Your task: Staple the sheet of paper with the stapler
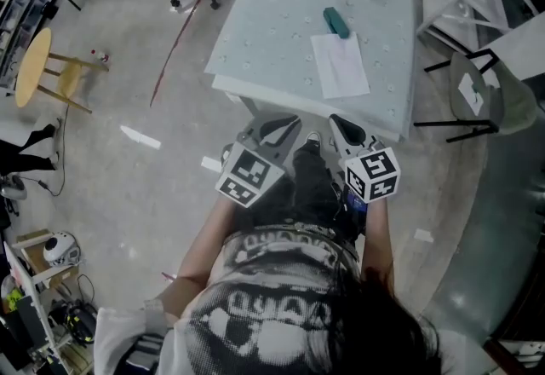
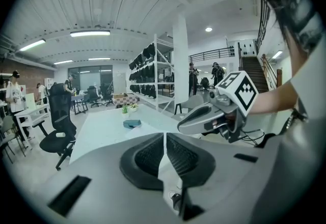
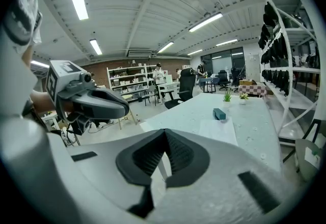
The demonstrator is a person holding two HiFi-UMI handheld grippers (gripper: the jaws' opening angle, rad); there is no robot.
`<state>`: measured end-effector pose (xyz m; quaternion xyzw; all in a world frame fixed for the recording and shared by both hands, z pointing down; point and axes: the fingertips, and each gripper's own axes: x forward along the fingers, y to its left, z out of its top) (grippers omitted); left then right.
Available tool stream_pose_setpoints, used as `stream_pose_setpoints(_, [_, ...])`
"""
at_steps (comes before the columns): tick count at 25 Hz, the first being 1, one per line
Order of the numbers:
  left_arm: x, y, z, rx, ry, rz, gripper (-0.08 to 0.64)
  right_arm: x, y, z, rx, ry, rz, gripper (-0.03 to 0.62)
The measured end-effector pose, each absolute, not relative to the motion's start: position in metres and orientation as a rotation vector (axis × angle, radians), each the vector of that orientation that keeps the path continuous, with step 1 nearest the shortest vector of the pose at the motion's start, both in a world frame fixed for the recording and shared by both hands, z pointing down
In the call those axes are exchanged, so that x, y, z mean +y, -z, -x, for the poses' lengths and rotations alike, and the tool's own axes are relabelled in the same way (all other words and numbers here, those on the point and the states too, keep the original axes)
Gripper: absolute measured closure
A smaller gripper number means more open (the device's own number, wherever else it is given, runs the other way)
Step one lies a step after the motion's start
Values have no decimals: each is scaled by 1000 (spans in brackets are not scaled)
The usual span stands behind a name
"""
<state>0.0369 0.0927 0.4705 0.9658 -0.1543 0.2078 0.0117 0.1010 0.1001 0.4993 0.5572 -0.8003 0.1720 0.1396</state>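
1. The stapler [image 1: 335, 22] is lying flat and closed on the pale table [image 1: 255, 41], right of centre and toward the far side. It is teal and short, sitting slantwise, with its near end meeting the far edge of the paper.
2. The sheet of paper [image 1: 341, 66] is lying flat just near of the stapler. It is white, slightly skewed, and reaching toward the table's near edge.

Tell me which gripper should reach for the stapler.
Likely right: the right gripper sits in line with the stapler and sheet of paper; the left gripper is offset further left. Both are shut and empty.
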Motion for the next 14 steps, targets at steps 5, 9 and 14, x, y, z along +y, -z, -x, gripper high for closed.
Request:
stream_pose_setpoints(5, [96, -469, -40, -473, -649, -3018, 549, 99, -496, -105, -2312, -489, -1603, 601])
stream_pose_setpoints(9, [96, -472, -42, -465, -651, -3021, 549, 98, -497, -108, -2309, -484, -1604, 601])
stream_pose_setpoints(14, [94, -470, -41, -466, -646, -3026, 549, 97, -497, -110, -2300, -481, -1611, 601])
